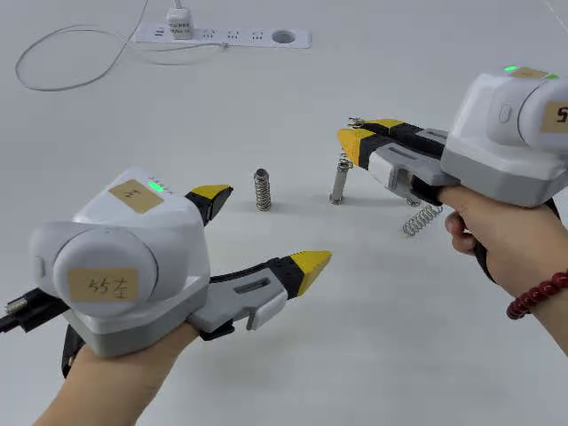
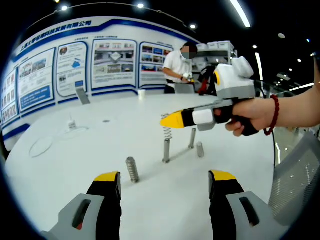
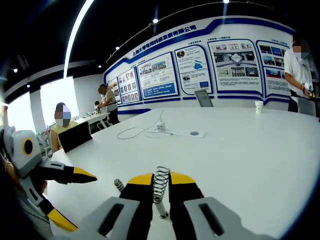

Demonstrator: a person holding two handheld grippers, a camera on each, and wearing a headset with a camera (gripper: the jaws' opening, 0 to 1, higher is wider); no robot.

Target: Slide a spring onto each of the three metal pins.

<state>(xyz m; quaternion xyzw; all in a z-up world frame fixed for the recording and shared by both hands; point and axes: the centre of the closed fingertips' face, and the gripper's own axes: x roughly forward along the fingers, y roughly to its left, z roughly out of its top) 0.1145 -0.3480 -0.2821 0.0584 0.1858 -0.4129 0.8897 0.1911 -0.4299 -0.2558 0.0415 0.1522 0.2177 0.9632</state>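
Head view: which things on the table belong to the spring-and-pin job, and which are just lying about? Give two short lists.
Job:
pin with spring on
second pin
held spring in the right gripper
loose spring

Lying about:
power strip
white cable

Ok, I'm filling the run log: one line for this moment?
right gripper shut on spring over bare pin | left gripper open, empty | sprung pin standing | loose spring on table
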